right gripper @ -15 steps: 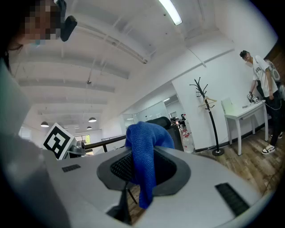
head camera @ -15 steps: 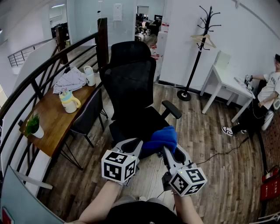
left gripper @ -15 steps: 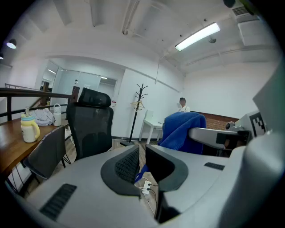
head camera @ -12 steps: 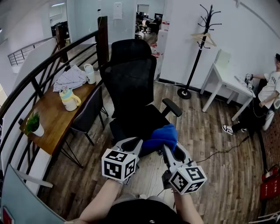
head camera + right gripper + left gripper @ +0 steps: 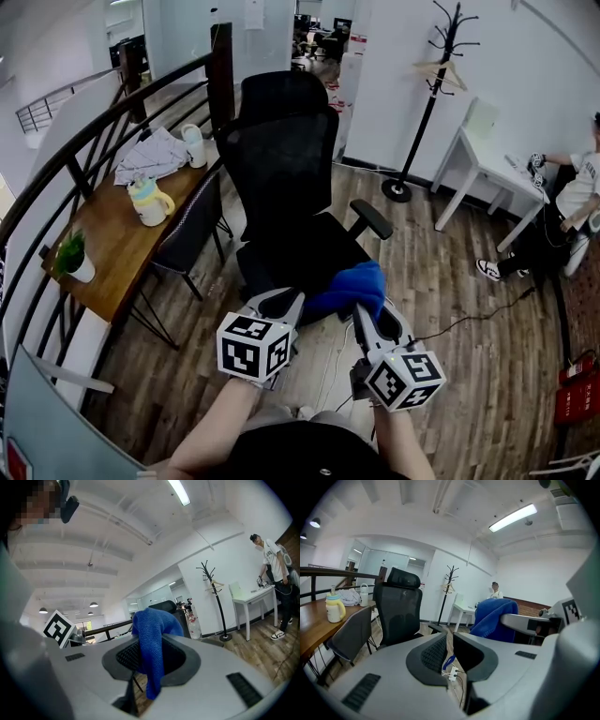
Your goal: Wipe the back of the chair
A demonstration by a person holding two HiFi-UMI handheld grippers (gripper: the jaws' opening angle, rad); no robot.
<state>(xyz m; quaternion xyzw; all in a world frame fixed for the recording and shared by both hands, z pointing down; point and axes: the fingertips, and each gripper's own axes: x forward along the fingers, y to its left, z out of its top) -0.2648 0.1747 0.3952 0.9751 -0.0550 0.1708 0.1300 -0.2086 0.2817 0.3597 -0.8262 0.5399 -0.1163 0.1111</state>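
Head view: slightly closer to black mesh office chair [image 5: 281,169] than a moment ago; backrest not yet touched. Right gripper [image 5: 364,307] clamped on blue terry cloth [image 5: 349,286], just short of chair seat. Left gripper [image 5: 281,302] barely parted, empty, beside seat front.

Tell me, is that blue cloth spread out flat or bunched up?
Bunched up. The blue cloth hangs in a crumpled lump, pinched between the jaws of the right gripper, not laid flat.

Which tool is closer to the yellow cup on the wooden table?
Left. The left tool hangs right of the yellow cup; the right tool, gripping the blue cloth, is farther right.
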